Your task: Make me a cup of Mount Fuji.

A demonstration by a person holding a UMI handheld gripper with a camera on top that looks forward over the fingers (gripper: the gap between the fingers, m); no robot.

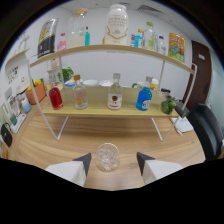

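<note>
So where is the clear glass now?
The clear glass stands on the wooden table, between the open claw's two fingers with gaps either side, in front of the bottle shelf.

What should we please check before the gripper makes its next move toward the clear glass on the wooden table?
1. Gripper fingers apart: ok, a wide gap shows between them.
2. Clear round glass between the fingers: ok, standing on the wooden table, with a gap at either side.
3. Glass upright: ok.
4. Glass contents: it seems to hold clear ice; cannot tell for sure.
5. Bottles within sight: ok; the red bottle, the clear bottle with a red label and the blue bottle stand on the lower shelf beyond the glass.
6. Which bottle the drink needs: cannot tell.
</note>
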